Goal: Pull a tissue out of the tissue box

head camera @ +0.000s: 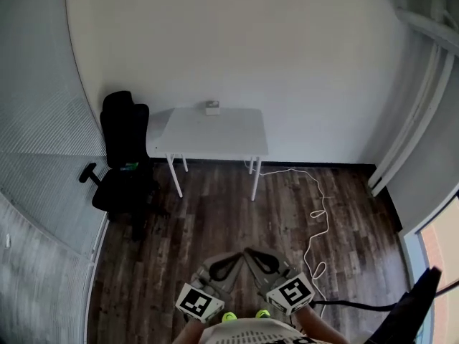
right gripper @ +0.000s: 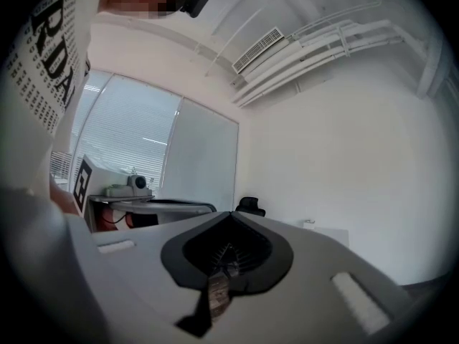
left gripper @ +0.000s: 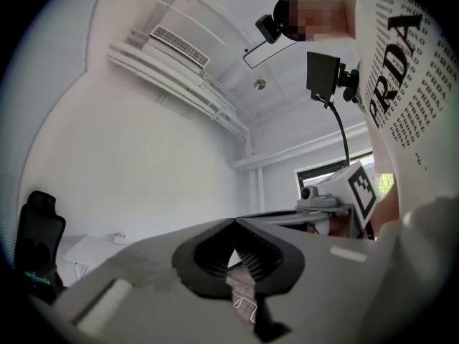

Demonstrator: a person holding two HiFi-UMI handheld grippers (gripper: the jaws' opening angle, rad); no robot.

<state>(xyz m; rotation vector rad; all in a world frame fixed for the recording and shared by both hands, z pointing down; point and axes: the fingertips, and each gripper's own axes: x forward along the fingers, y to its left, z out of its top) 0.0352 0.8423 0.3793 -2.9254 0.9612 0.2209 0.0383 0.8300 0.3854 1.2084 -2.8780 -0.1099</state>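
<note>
Plain white walls (head camera: pixel 287 63) close the room, and a dark wood-plank floor (head camera: pixel 237 221) runs to the far side. There a white rectangular counter (head camera: pixel 215 135) on thin legs stands against the wall. The small pale tissue box (head camera: pixel 211 107) sits at the counter's back edge, near the middle and close to the wall, well apart from both tools. A black office chair (head camera: pixel 125 156) stands just left of the counter, and a thin white cable (head camera: pixel 320 213) snakes across the boards to its right.

Only the head view gives this layout. It shows the two tools low in the frame, close to the person's body, angled inward so that their tips nearly meet. Each carries a cube with square markers (head camera: pixel 199 302).

The left gripper view adds a long ceiling air vent (left gripper: pixel 179 46) above wall rails, a dark-framed window (left gripper: pixel 330 174) at right, and the other tool's marker cube beside it. The chair and the counter appear small at lower left. The left tool (left gripper: pixel 234 221) is clenched, its grey jaws meeting at the tip with nothing between them.

The right gripper view instead shows slatted blinds (right gripper: pixel 122 142) behind glass panels at left. The chair and the counter with the box lie far ahead. The right tool (right gripper: pixel 229 213) is likewise clenched on nothing and points about level toward the far wall.
</note>
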